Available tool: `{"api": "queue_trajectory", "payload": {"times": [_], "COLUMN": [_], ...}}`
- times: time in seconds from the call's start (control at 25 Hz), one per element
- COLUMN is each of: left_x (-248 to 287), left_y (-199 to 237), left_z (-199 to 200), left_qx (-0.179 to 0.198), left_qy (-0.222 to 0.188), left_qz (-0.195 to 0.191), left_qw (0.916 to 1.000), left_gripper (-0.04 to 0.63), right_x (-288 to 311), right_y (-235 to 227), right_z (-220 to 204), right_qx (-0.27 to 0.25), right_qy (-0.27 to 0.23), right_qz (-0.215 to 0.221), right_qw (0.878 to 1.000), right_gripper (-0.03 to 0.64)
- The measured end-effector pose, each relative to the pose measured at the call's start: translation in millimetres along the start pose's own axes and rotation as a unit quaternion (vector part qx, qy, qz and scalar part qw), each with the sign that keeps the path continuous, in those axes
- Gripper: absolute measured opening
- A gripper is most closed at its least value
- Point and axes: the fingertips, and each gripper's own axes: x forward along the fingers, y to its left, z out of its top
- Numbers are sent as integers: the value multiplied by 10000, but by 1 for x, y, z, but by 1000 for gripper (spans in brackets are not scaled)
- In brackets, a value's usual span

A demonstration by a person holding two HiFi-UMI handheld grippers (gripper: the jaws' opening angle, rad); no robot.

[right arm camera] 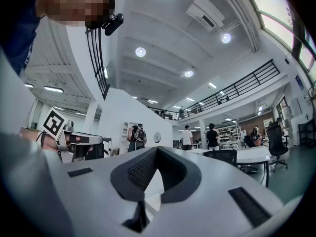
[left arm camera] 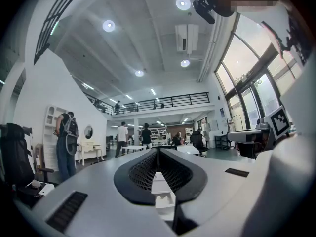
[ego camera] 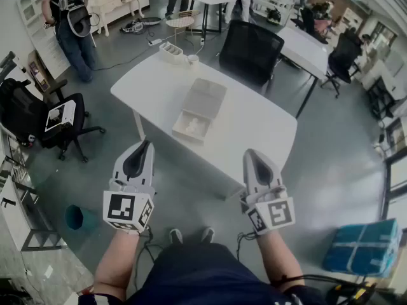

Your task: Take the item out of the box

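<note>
An open grey box (ego camera: 183, 130) rests on the white table (ego camera: 254, 129), with its lid (ego camera: 206, 97) lying flat just behind it. A white item (ego camera: 193, 126) lies inside the box. Both grippers hang in front of the table's near edge, well short of the box. My left gripper (ego camera: 145, 144) is shut with nothing in it, and my right gripper (ego camera: 248, 152) is shut and empty as well. In the left gripper view the fingertips meet at the left gripper (left arm camera: 158, 149), and the box (left arm camera: 163, 200) shows small through the gap below. The right gripper (right arm camera: 157, 148) also has its tips together.
A black office chair (ego camera: 251, 49) stands behind the table. A white organizer (ego camera: 172, 52) and a cup (ego camera: 193, 59) sit at the far corner. A person with a backpack (ego camera: 71, 24) stands far left near another black chair (ego camera: 38, 116). A blue package (ego camera: 362, 246) lies on the floor at right.
</note>
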Motion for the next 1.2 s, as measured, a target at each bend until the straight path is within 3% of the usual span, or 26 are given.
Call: {"api": "queue_trajectory", "payload": {"times": [0.48,0.92,1.2], "left_x": [7,-3,-2], "left_y": [-13,-37,-22], "left_z": [-2,-6,-20], "left_qx": [30,189,122], "left_qy": [90,261,391], "left_qz": [138,517,693], "left_qw": [9999,9981,9968], "left_gripper": [41,41,41], "right_x": [0,6,23], "right_y": [-19,-48,-46], "right_z": [-6,-11,-22], "right_qx": [130,269,304], "right_qy": [10,-28,105], "right_qz": [119,450,574], "right_qw": [9998,9986,9978], "right_gripper": [8,8,8]}}
